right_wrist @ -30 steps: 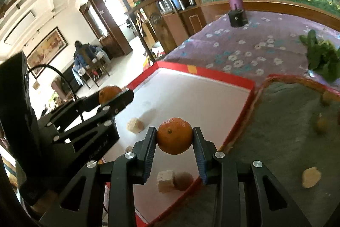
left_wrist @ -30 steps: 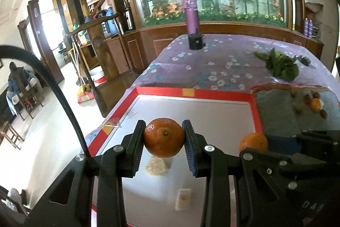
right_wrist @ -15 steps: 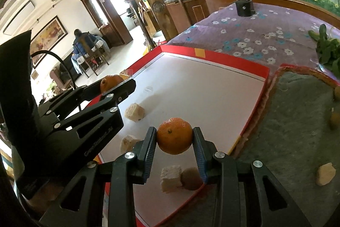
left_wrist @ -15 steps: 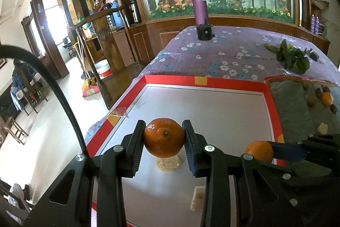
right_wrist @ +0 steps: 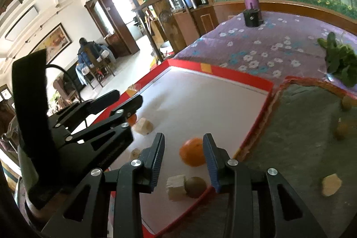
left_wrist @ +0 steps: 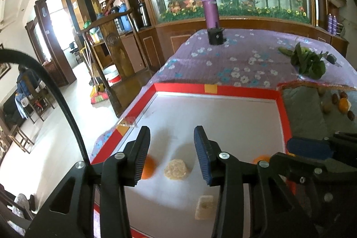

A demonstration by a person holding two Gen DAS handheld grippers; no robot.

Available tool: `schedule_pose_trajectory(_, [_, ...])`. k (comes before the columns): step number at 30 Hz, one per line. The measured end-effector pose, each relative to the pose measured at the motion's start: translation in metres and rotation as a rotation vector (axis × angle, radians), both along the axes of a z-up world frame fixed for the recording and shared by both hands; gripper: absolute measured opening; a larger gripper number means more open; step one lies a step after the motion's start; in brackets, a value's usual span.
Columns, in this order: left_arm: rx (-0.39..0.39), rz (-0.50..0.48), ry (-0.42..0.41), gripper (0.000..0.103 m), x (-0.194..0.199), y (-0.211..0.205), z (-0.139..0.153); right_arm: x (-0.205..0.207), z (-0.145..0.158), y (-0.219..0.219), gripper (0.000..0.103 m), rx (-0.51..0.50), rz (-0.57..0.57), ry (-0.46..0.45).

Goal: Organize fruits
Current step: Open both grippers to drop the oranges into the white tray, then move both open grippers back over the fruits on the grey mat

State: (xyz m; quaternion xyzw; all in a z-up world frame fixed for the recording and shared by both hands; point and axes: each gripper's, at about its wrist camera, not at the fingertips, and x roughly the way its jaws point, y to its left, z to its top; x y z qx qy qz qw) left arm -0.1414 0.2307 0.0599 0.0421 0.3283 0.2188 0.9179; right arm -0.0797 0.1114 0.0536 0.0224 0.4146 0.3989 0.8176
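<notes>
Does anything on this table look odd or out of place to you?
Nothing looks spilled or broken. The left gripper and right gripper are both opening, and each orange sits free on the white tray. The only stray thing is a bunch of leafy greens lying loose on the purple tablecloth.

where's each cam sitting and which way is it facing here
Left wrist: on the left gripper, looking down along its opening jaws at the white board; the right gripper shows beside it.
Right wrist: on the right gripper, angled down over an orange lying free between opening jaws; the left gripper shows too.
Shared: board, purple bottle, leafy greens.
</notes>
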Motion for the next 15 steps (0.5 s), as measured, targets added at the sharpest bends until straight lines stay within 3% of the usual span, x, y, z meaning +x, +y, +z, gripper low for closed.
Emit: schedule_pose_trajectory(15, [0.063, -0.093, -0.033, 0.044, 0.017, -0.056, 0.029, 0.008, 0.027, -0.066, 0.038, 0.086, -0.111, -0.023])
